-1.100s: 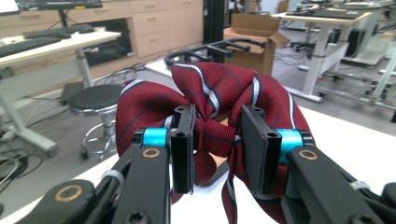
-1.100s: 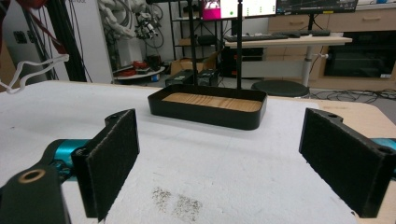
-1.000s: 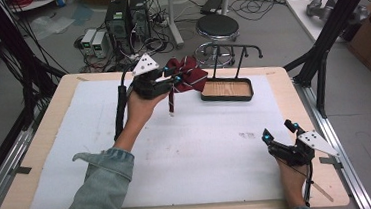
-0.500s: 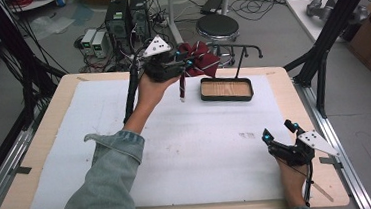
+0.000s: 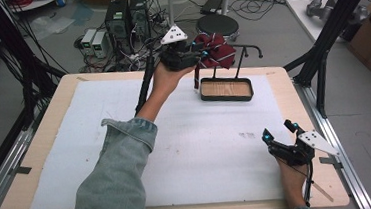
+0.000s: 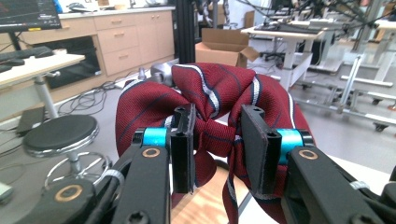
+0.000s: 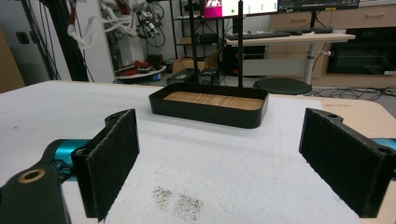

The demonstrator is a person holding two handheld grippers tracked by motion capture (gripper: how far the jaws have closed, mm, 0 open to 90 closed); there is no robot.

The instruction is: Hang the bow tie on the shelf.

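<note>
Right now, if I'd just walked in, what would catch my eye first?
Probably the bunched red striped tie, pinched in the left tool and held up over the far edge of the table. Just beyond it stands a black stand with a wooden tray. The right tool rests open at the near right corner.
</note>
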